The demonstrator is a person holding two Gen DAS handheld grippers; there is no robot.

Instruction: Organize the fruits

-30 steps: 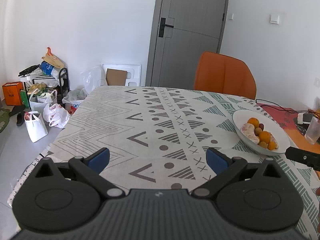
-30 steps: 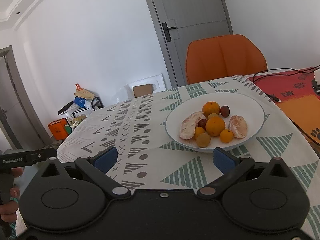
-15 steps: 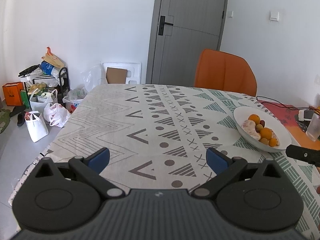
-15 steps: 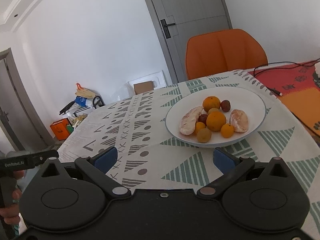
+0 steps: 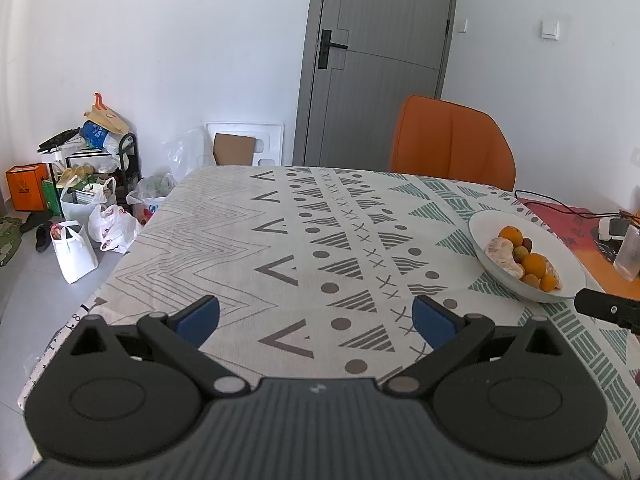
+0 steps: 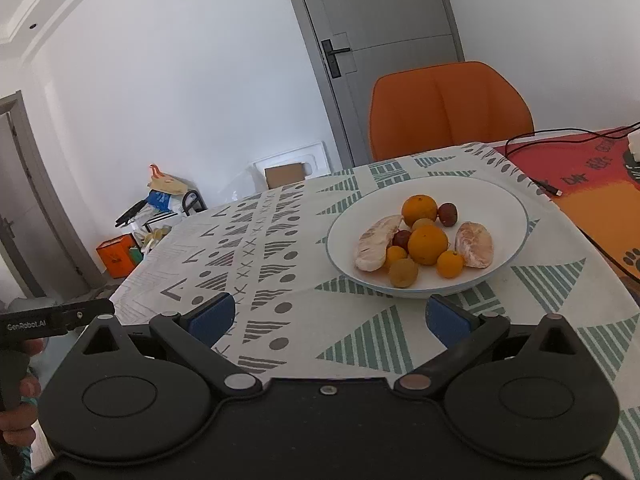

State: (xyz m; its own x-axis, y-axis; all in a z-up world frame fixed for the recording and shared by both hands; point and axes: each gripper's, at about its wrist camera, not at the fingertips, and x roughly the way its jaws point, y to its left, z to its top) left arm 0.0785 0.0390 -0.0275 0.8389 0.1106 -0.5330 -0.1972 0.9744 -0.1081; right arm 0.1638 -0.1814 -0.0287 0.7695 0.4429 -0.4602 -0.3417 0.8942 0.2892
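we hold the right gripper [image 6: 328, 318] spread wide and empty just short of the white plate [image 6: 504, 200], which sits near the table's [image 5: 248, 240] right edge with the fruits [image 6: 426, 240] heaped at its middle. the left gripper [image 5: 316, 318] hangs released over bare cloth. best to pick one outer fruit, say the small yellowish one [image 6: 403, 273], and straddle it squarely before closing.

Fruit in a plate on the table

The plate [image 6: 505, 204] sat at twelve o'clock ahead of the right gripper [image 6: 328, 318] and at two o'clock from the left gripper [image 5: 316, 320]; a chair [image 6: 448, 108] stood behind the table [image 5: 248, 240].
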